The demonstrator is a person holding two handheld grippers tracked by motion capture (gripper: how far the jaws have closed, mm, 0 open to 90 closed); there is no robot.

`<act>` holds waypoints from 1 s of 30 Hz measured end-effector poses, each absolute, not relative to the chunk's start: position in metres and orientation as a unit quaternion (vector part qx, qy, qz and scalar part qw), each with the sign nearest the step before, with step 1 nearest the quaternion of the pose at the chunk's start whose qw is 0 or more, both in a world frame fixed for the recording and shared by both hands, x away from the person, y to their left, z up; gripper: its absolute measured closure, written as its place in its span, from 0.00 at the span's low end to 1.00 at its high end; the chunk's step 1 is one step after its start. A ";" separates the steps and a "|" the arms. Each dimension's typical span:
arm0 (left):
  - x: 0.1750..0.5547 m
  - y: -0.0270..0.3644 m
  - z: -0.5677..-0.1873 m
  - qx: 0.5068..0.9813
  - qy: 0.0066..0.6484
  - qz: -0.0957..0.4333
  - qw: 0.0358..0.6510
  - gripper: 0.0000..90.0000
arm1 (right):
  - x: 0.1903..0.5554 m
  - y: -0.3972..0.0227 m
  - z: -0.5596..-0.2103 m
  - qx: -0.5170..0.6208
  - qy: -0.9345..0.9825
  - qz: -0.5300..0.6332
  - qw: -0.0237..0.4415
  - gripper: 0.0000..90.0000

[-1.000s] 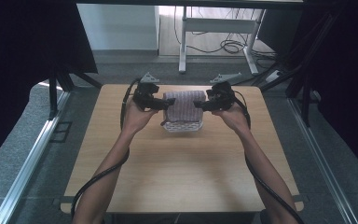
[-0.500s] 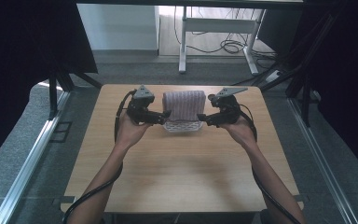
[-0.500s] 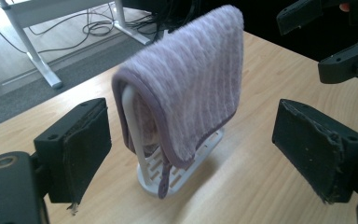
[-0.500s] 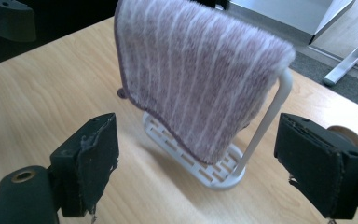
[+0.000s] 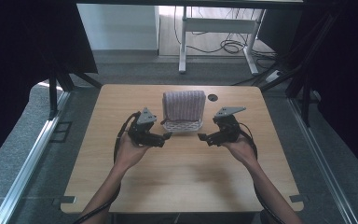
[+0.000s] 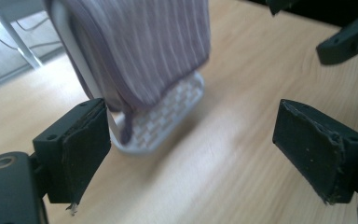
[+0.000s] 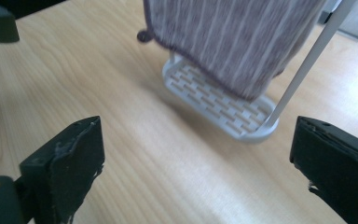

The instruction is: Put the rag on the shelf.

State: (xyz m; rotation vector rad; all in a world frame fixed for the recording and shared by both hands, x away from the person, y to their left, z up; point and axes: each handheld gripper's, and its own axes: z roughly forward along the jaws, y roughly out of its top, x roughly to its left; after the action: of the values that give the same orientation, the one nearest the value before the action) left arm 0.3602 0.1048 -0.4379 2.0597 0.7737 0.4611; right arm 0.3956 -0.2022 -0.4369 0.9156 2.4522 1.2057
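Striped cloth [image 5: 183, 104] hangs draped over a white wire rack [image 5: 182, 125], and neither it nor the rack carries any brand, label or writing that can be read. Both pairs of fingers stand released with nothing between them: in the left gripper view the two black pads [image 6: 77, 154] gape wide on bare wood, the cloth's lower hem [image 6: 135, 56] just past the left pad, and in the right gripper view the pads [image 7: 70, 161] stand equally spread, having just been opening, with the rack's slatted base [image 7: 219, 105] ahead of them. In the high view the left gripper [image 5: 164, 137] and right gripper [image 5: 203, 137] point inward at each other, each just in front of the rack and clear of it, one at either lower corner. The rack stands near the far middle of the wooden bench [image 5: 182, 182], a dark round hole [image 5: 212, 97] in the top just to its right. A second ago both grippers were up at the cloth's sides, close against it; since then the hands have drawn back toward the person and lowered, and the cloth is left alone on the rack.
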 end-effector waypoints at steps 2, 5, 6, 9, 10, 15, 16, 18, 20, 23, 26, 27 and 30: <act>0.355 0.105 -0.449 0.829 0.311 0.183 0.426 0.12 | 0.392 -0.203 -0.444 0.316 0.845 0.412 0.127 0.02; 0.351 0.107 -0.461 0.831 0.315 0.176 0.424 0.12 | 0.387 -0.204 -0.454 0.319 0.846 0.409 0.124 0.02; 0.350 0.107 -0.465 0.830 0.316 0.175 0.425 0.12 | 0.384 -0.204 -0.459 0.319 0.847 0.407 0.122 0.02; 0.345 0.108 -0.474 0.831 0.320 0.174 0.421 0.12 | 0.382 -0.204 -0.465 0.320 0.849 0.403 0.121 0.02; 0.344 0.109 -0.476 0.831 0.320 0.171 0.421 0.12 | 0.381 -0.203 -0.468 0.320 0.849 0.402 0.121 0.02; 0.337 0.111 -0.492 0.832 0.327 0.164 0.418 0.12 | 0.374 -0.200 -0.484 0.316 0.857 0.391 0.116 0.03; 0.336 0.111 -0.495 0.833 0.328 0.162 0.416 0.12 | 0.373 -0.200 -0.487 0.314 0.858 0.391 0.114 0.03; 0.335 0.111 -0.499 0.833 0.330 0.159 0.415 0.12 | 0.371 -0.200 -0.490 0.314 0.859 0.388 0.113 0.03; 0.333 0.111 -0.507 0.835 0.333 0.154 0.409 0.12 | 0.369 -0.198 -0.496 0.313 0.862 0.384 0.109 0.03; 0.332 0.109 -0.522 0.843 0.336 0.149 0.392 0.12 | 0.366 -0.195 -0.509 0.311 0.869 0.370 0.104 0.03; 0.332 0.107 -0.530 0.845 0.341 0.141 0.387 0.12 | 0.365 -0.194 -0.517 0.311 0.872 0.364 0.103 0.03; 0.332 0.106 -0.534 0.849 0.341 0.137 0.381 0.12 | 0.364 -0.193 -0.523 0.311 0.874 0.359 0.102 0.03; 0.332 0.100 -0.543 0.862 0.339 0.147 0.348 0.12 | 0.363 -0.192 -0.533 0.310 0.878 0.350 0.105 0.02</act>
State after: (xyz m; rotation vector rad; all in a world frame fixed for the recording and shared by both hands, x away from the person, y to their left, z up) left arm 0.3321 0.1004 -0.5430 2.2355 0.8783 0.3799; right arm 0.3634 -0.1921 -0.5330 0.9143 2.5865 1.0326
